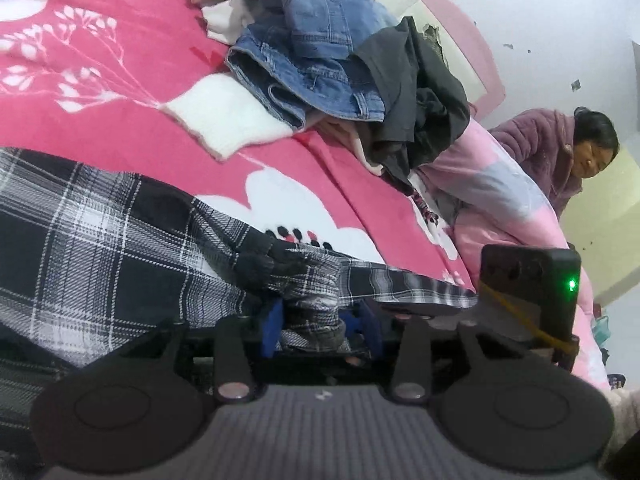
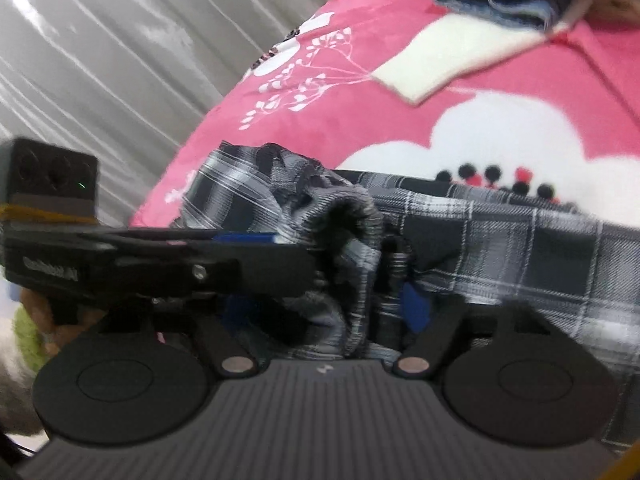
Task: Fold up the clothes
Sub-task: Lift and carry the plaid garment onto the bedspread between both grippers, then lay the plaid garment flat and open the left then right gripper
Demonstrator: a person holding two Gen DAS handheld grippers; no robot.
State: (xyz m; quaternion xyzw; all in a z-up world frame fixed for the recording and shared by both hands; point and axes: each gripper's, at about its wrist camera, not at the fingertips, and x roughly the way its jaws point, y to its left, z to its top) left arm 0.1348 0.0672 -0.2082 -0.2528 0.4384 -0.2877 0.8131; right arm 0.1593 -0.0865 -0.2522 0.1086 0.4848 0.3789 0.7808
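Note:
A black-and-white plaid garment [image 1: 100, 232] lies on a pink floral bedspread [image 1: 100, 92]. My left gripper [image 1: 316, 320] is shut on a bunched part of the plaid garment with a dark ribbed cuff; its blue pads [image 1: 274, 324] press the cloth from both sides. In the right wrist view the plaid garment [image 2: 500, 240] spreads to the right. My right gripper [image 2: 340, 304] is shut on a bunched fold of it with a grey ribbed edge, blue pads [image 2: 414, 306] on either side. The left gripper body [image 2: 120, 256] shows close at the left.
A pile of clothes with blue jeans [image 1: 312, 52], a dark garment [image 1: 416, 96] and a white knit piece [image 1: 228, 116] sits at the far side of the bed. A pink quilt [image 1: 500, 200] hangs off the edge. A person in purple [image 1: 568, 152] stands right. Grey curtains [image 2: 120, 60] hang left.

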